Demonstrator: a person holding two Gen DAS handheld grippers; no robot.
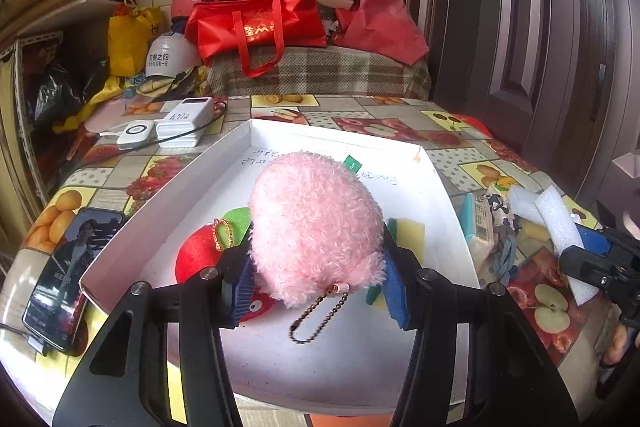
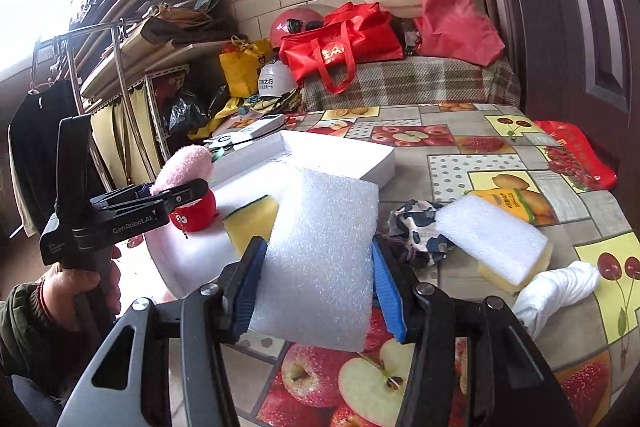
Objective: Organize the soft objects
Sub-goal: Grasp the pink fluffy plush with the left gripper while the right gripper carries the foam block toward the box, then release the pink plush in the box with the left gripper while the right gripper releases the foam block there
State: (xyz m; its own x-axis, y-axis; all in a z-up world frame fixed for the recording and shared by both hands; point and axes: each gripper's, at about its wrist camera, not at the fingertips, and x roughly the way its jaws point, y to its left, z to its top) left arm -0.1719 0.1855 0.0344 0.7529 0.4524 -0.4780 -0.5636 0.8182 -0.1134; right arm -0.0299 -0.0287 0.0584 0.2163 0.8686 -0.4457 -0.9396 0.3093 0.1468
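The left tool clamps a pink plush toy over the white box; the right tool clamps a foam sheet beside that box.

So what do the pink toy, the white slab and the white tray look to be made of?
Pink toy: plush fabric, matte; curly fuzzy pile, with a metal bead chain.
White slab: probably packing foam; pebbly, slightly glistening cell texture.
White tray: likely cardboard, smooth and matte; thin folded walls, with handwriting on its floor.
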